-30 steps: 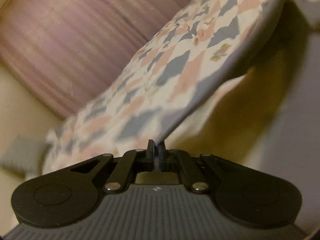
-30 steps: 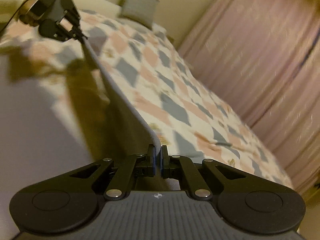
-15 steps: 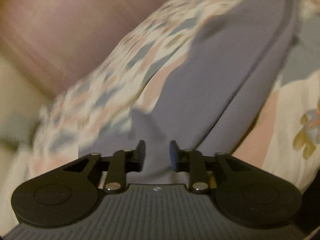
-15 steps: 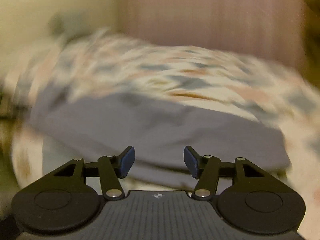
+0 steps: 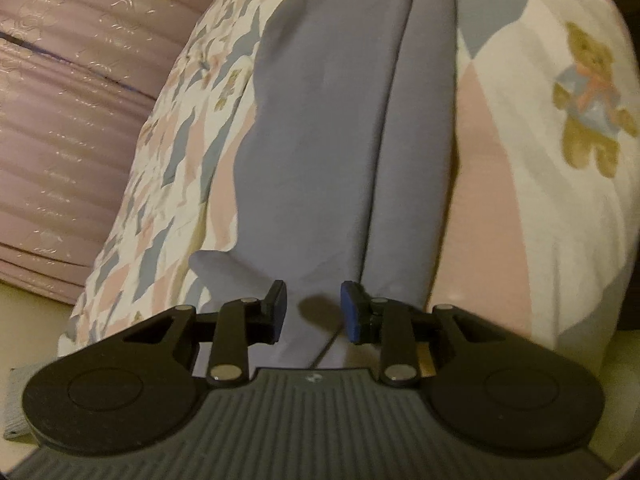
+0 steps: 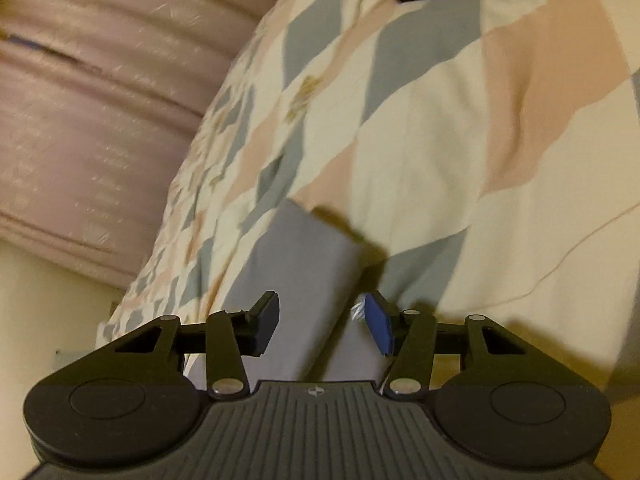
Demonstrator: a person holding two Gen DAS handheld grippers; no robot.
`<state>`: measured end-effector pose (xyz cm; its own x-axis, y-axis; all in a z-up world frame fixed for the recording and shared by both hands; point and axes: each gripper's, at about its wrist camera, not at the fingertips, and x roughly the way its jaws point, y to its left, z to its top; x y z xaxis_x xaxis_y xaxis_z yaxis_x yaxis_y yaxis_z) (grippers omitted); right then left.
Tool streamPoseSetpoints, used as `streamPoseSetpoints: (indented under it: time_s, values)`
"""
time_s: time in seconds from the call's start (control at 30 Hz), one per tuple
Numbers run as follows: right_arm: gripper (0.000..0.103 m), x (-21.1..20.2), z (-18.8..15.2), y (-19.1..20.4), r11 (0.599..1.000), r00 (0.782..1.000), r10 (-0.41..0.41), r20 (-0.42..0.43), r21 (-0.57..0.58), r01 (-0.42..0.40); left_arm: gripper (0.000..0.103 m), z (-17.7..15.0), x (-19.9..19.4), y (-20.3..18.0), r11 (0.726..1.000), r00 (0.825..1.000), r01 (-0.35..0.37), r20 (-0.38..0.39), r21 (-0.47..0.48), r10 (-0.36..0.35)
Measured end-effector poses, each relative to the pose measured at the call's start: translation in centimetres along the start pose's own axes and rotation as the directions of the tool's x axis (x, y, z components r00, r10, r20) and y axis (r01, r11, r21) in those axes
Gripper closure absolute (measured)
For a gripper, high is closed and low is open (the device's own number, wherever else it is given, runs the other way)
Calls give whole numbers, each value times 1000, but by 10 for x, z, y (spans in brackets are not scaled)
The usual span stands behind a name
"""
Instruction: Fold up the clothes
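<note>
Both grippers part-open over the grey garment, neither one gripping it.

We see two grippers: on the left gripper (image 5: 312, 316) the jaws are closing yet apart, grey cloth lying below the gap, pads clear of it. On the right gripper (image 6: 324, 322) the jaws are closing too, wider apart, over the garment's end, holding nothing. Largest first: one patchwork bedspread (image 5: 520, 200) under everything, one pinkish curtain (image 5: 72, 120) behind the bed. One grey garment (image 5: 320, 140) lies flat on the bedspread, a long strip running away from the left gripper, a fold line along its length.
</note>
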<state>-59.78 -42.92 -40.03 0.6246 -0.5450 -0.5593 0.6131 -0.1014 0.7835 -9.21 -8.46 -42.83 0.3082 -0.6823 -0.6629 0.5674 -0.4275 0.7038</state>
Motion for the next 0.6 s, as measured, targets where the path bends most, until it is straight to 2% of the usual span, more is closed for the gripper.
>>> streamPoseSetpoints:
  time_s: [0.2,0.3,0.47,0.5,0.53,0.57,0.6]
  values:
    - [51,33,4,0,999,998,-51,-19,-9,51,78,-12,0,1,999,999,38,25,8,-38]
    - [51,37,2,2,995,995,-97,-7,-39,96,77,-15,4,0,999,999,42,6,27,-43]
    - [53,40,1,-4,992,992,-125,3,-32,125,77,-14,14,-13,988,1000,23,-3,154,-22]
    - [58,38,2,-4,991,992,-128,8,-36,128,78,-13,17,-15,982,1000,11,-6,188,-10]
    - [72,38,2,-3,990,991,-133,15,-49,134,86,-13,21,-16,975,1000,-1,-14,222,4]
    - [81,37,2,-2,989,991,-134,22,-60,135,95,-12,24,-16,968,1000,-16,-19,249,22]
    - [88,35,2,0,989,991,-133,30,-69,134,98,-11,22,-13,966,999,-45,-13,255,50]
